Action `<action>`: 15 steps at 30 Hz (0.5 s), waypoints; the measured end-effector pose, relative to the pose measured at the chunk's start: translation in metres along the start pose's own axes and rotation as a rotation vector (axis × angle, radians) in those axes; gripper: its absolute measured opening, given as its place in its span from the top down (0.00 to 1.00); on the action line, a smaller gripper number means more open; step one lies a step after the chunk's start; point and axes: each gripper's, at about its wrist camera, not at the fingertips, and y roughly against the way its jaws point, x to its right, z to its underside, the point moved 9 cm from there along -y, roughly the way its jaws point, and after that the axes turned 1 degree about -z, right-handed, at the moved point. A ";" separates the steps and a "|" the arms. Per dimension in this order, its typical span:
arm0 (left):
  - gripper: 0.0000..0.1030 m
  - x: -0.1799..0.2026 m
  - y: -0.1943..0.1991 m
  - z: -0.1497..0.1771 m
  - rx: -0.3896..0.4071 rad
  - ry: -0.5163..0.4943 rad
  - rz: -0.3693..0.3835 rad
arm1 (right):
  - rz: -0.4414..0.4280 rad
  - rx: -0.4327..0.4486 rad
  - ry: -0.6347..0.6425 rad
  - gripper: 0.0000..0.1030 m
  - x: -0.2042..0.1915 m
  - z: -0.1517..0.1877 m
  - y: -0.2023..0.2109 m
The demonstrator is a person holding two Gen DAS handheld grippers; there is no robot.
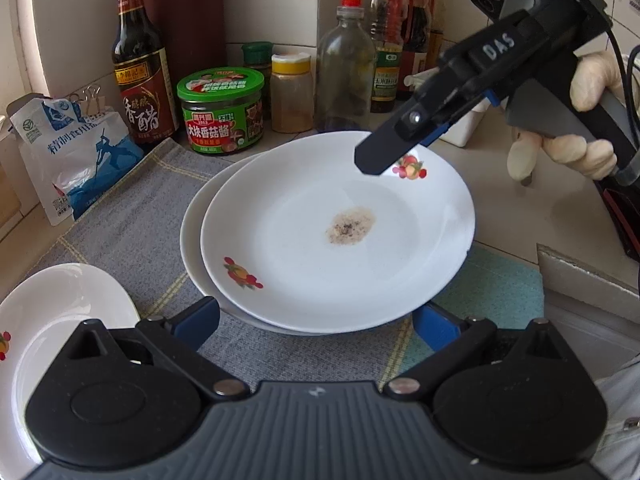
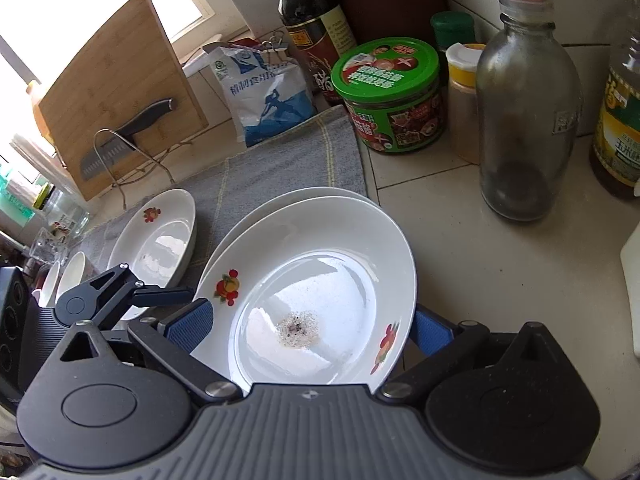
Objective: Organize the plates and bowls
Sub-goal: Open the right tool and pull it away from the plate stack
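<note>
The tiled tabletop [image 2: 460,248] carries a grey checked cloth [image 1: 132,220], and on that cloth sits a stack of two white plates: the top plate [image 1: 340,232], printed with small fruit motifs and marked by a brownish speckled patch at its centre, rests offset on the lower plate [image 1: 192,236], whose rim shows along one side. The left gripper [image 1: 316,326] faces the stack's near edge with its jaws spread wide, blue pads either side of the rim and not clamped on it. The right gripper [image 2: 312,326] comes at the opposite rim, jaws likewise apart, the top plate's edge lying between them without a visible squeeze; its black body reads "DAS" in the left wrist view, held by a gloved hand [image 1: 576,120]. A third fruit-printed plate [image 2: 154,240] lies beside the stack on the cloth. Behind stand a dark vinegar bottle [image 1: 140,68] labelled 香醋, a clear red-capped bottle [image 2: 528,120], a salt bag [image 2: 264,96] reading 精制食用盐, and a green-lidded jar [image 1: 222,112] marked 大块香菇酱.
</note>
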 end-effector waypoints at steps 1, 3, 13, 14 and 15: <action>0.01 0.000 0.001 0.000 0.003 0.004 0.000 | 0.013 0.000 0.002 0.00 0.000 0.001 0.000; 0.01 -0.001 0.002 0.001 0.010 0.010 -0.002 | 0.028 0.003 0.011 0.00 -0.002 0.004 -0.001; 0.01 -0.003 0.018 0.005 0.040 0.066 -0.015 | 0.093 0.027 0.059 0.00 -0.008 0.008 0.005; 0.01 -0.004 0.021 0.005 0.044 0.070 -0.020 | 0.101 0.032 0.062 0.00 -0.009 0.008 0.007; 0.01 -0.004 0.024 0.006 0.050 0.073 -0.027 | 0.108 0.042 0.069 0.00 -0.010 0.007 0.009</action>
